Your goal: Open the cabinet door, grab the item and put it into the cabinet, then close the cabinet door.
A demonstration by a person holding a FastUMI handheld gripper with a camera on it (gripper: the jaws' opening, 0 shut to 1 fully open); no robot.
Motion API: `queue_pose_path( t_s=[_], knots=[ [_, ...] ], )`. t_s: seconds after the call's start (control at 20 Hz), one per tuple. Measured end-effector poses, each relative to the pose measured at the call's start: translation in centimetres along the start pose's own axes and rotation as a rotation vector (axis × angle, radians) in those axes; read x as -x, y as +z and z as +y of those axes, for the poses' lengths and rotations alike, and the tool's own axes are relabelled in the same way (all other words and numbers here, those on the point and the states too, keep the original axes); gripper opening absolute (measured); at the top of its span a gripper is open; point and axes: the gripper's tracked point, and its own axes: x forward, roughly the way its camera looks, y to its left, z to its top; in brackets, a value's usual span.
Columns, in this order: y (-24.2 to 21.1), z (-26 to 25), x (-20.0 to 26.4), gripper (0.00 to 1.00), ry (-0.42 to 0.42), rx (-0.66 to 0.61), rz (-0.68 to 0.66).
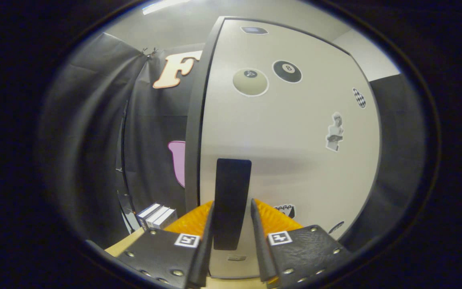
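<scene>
Handle [232, 202] on the cabinet door [291, 160] stands vertical, lower centre of frame, between the gripper [231, 224] fingers, which look spread either side, not yet pinching.

Smooth, faintly glossy cabinet door [287, 160], matt dark handle [232, 200] — creased cloth wall [94, 140], wooden tabletop [124, 245]

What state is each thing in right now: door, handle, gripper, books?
Door: looks shut or barely ajar, stickers on its front.
Handle: upright, between the fingers.
Gripper: fingers either side of the handle; contact unclear.
Books: standing together beside the cabinet.
</scene>
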Motion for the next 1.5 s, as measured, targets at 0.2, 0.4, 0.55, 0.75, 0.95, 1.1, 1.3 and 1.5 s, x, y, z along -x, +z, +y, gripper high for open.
queue_pose_path(
  t_s=[0.2,0.4,0.55,0.75,0.95,1.1,1.3,1.5],
  knots=[
    [0.1,0.2,-0.2,0.19,0.003,-0.038,0.013],
    [-0.2,0.0,0.1,0.2,0.006,-0.03,0.034],
    [-0.5,-0.2,0.4,0.07,0.004,-0.064,0.043],
    [-0.2,-0.3,1.8,0.07,0.015,-0.041,0.043],
    [-0.1,-0.5,3.5,0.07,0.021,-0.04,0.055],
    [0.0,-0.8,4.5,0.07,0.015,-0.032,0.059],
    [-0.1,-1.5,5.5,0.07,0.0,-0.038,0.057],
    [-0.1,-2.4,6.9,0.07,-0.025,-0.041,0.057]
  ],
)
